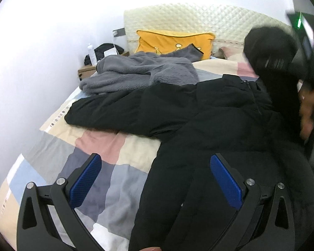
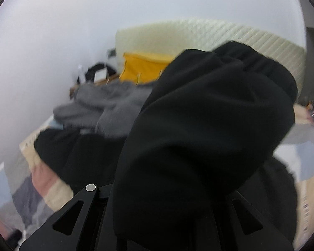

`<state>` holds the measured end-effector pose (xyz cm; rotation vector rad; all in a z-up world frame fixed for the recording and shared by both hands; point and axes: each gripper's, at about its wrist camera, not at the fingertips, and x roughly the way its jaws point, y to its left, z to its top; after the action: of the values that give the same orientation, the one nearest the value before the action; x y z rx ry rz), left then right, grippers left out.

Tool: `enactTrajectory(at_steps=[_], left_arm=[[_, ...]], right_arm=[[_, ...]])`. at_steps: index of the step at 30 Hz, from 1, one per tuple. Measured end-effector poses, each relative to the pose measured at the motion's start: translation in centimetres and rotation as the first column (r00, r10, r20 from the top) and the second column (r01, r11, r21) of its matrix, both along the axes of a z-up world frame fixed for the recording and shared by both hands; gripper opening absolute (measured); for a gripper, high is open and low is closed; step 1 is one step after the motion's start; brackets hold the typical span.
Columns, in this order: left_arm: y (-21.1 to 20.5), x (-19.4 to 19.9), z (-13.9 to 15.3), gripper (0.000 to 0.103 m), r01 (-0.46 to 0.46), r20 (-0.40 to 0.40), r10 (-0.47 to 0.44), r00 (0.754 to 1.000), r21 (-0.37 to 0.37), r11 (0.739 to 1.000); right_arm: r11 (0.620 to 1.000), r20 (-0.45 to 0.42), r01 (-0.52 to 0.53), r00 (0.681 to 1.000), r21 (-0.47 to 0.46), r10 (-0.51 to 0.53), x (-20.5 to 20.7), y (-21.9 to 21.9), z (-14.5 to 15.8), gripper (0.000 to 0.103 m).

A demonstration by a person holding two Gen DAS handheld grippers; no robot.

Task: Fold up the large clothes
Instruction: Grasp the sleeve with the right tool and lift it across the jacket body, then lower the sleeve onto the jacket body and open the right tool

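Observation:
A large black padded jacket (image 1: 209, 113) lies spread across the bed, one sleeve stretched to the left. My left gripper (image 1: 155, 167) is open and empty just above the jacket's near left edge. In the left wrist view my right gripper (image 1: 303, 48) is at the far right, lifting a black part of the jacket. In the right wrist view that black cloth (image 2: 209, 125) drapes over the fingers and hides them; the gripper (image 2: 167, 213) seems shut on it.
A grey fleece garment (image 1: 140, 71) lies behind the jacket. A yellow pillow (image 1: 173, 41) leans on the cream headboard (image 1: 198, 18). The patchwork bedspread (image 1: 98, 146) covers the bed. A nightstand (image 1: 88, 69) with a bottle stands by the left wall.

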<state>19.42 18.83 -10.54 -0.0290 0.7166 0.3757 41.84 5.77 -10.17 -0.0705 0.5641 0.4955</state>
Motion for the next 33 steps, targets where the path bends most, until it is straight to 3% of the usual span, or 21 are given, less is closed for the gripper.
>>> enactTrajectory(at_steps=[3,6,10,13,15,19,20,26,33], left_arm=[[0.8,0.0,-0.2,0.103,-0.018,-0.009,0.017,1.000,-0.017,1.000],[0.7,0.1,-0.5,0.103,-0.024,-0.017,0.024,1.000,0.014,1.000],[0.7,0.7,-1.2,0.103,-0.005,-0.043,0.005,0.999,-0.017,1.000],[0.3,1.0,-1.5,0.103,0.010,-0.052,-0.010,0.999,-0.017,1.000],[0.1,1.2,-1.7,0.103,0.015,-0.055,-0.017,0.998,-0.022,1.000],[0.2,1.3,-1.8,0.103,0.018,-0.059,-0.022,0.998,-0.056,0.998],[0.1,1.2,-1.7,0.103,0.021,-0.054,-0.025,0.998,-0.060,0.998],[-0.9,0.8,-1.3,0.103,0.056,-0.034,-0.058,0.998,-0.074,0.996],[-3.1,0.4,-0.6,0.103,0.129,0.008,-0.129,0.992,-0.122,0.984]], right_arm=[[1.000,-0.050,-0.027,0.998,-0.015,0.026,-0.1,2.5,-4.0,0.010],[0.998,-0.108,-0.039,0.994,-0.039,0.035,-0.4,3.1,-8.0,0.010],[0.997,-0.145,-0.055,0.988,-0.061,0.045,0.0,3.7,-10.5,0.013],[0.998,-0.170,-0.058,0.984,-0.027,0.053,0.1,2.8,-10.2,0.015],[0.997,-0.179,-0.073,0.981,0.001,0.072,0.1,3.3,-10.2,0.022],[0.992,-0.172,-0.119,0.977,0.049,0.126,-1.2,2.6,-8.9,0.053],[0.990,-0.166,-0.127,0.977,0.056,0.134,-1.5,2.4,-8.6,0.056],[0.990,-0.103,-0.123,0.986,0.064,0.129,-3.9,-0.5,-5.4,0.056],[0.994,-0.024,-0.018,0.999,0.107,0.021,-5.5,-9.0,-2.0,0.062]])
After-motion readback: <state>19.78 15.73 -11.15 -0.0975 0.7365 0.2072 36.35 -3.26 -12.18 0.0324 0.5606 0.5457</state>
